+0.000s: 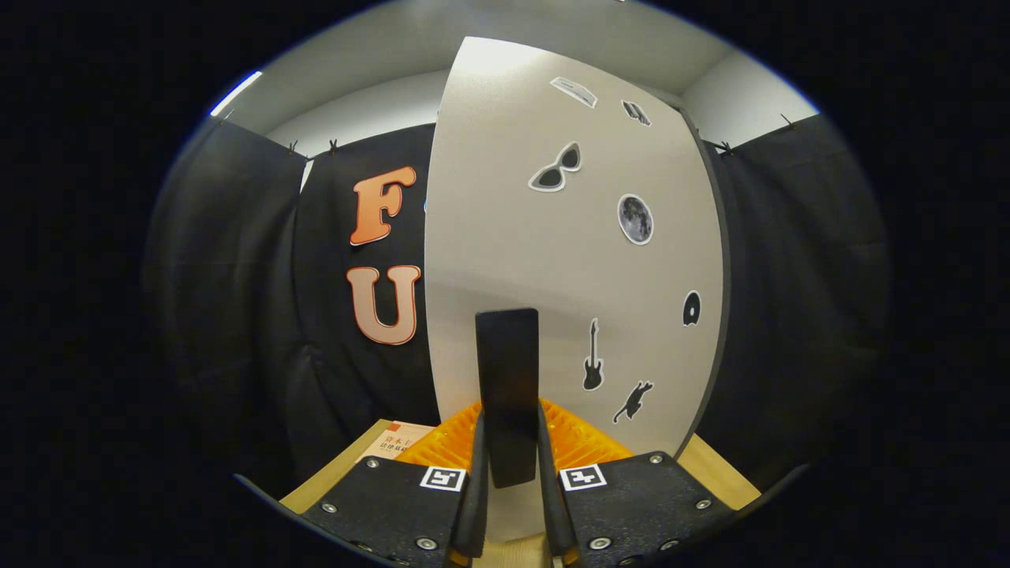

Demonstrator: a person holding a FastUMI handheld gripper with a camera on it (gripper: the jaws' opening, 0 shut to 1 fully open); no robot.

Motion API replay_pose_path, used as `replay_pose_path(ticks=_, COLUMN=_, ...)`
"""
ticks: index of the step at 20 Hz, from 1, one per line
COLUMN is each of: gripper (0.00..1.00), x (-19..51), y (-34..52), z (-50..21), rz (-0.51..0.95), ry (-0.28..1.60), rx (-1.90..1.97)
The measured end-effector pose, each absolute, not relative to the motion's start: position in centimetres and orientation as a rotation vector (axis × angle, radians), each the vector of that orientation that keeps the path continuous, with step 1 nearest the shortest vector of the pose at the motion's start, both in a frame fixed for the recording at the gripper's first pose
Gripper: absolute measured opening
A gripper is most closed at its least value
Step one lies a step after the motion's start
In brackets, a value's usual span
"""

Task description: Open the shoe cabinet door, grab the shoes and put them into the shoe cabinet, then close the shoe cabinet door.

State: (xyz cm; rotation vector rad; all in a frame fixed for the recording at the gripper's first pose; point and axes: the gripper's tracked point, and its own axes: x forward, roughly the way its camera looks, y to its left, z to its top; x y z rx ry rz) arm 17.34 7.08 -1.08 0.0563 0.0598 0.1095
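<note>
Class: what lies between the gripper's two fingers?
In the gripper view, the black door handle of the shoe cabinet door stands between the fingers of the gripper.

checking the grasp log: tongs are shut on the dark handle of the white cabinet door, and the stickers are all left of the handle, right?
Not quite. The gripper view shows the tongs shut on the dark handle of the white cabinet door, but the stickers sit above and right of the handle, not left of it.

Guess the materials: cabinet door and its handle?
Cabinet door: likely laminated board, matte and pale, judging by its flat speckled face, dark edge and stickers. Handle: a dark matte bar, plastic or coated metal, unclear which. The gripper's fingers are closed on it.
</note>
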Motion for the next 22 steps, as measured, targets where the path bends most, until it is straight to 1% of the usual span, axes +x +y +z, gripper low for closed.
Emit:
replay_pose_path(ticks=2, gripper=0.3, x=16.6, y=6.2, z=-1.1, rz=0.094, ry=0.074, rx=0.065)
replay_pose_path(ticks=3, gripper=0.28, x=16.2, y=5.9, z=-1.0, rz=0.092, ry=0.072, rx=0.065)
replay_pose_path(ticks=8, gripper=0.27, x=13.2, y=2.7, z=-1.6, rz=0.069, ry=0.071, rx=0.066)
replay_pose_path(ticks=17, gripper=0.27, x=10.0, y=-2.6, z=-2.2, rz=-0.001, ry=0.075, rx=0.083)
replay_pose_path(ticks=22, gripper=0.27, x=8.0, y=-7.7, z=-2.6, rz=-0.05, ry=0.069, rx=0.097)
